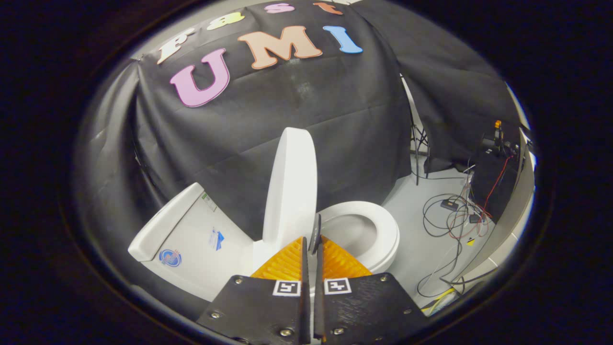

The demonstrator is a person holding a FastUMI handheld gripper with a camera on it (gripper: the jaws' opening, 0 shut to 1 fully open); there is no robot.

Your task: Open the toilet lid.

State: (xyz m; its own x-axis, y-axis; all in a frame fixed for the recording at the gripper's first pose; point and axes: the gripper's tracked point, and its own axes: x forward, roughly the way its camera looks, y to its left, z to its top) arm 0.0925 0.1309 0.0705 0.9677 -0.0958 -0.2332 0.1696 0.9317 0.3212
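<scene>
Toilet lid (292,187) begins at the fingertips: the gripper (311,242) has its fingers drawn narrow, almost together, with the lid's lower edge just ahead, but I cannot tell if they pinch it. From there the lid rises nearly upright, between the tank (184,239) and the open seat (378,230).

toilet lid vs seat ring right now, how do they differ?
The toilet lid stands raised nearly upright on edge; the seat ring lies flat on the bowl. The lid is a solid panel; the seat ring has an open centre showing the bowl. The lid sits just ahead of the hand-held gripper, whose fingers are nearly closed together; the seat ring lies off to one side. Both are white.
</scene>
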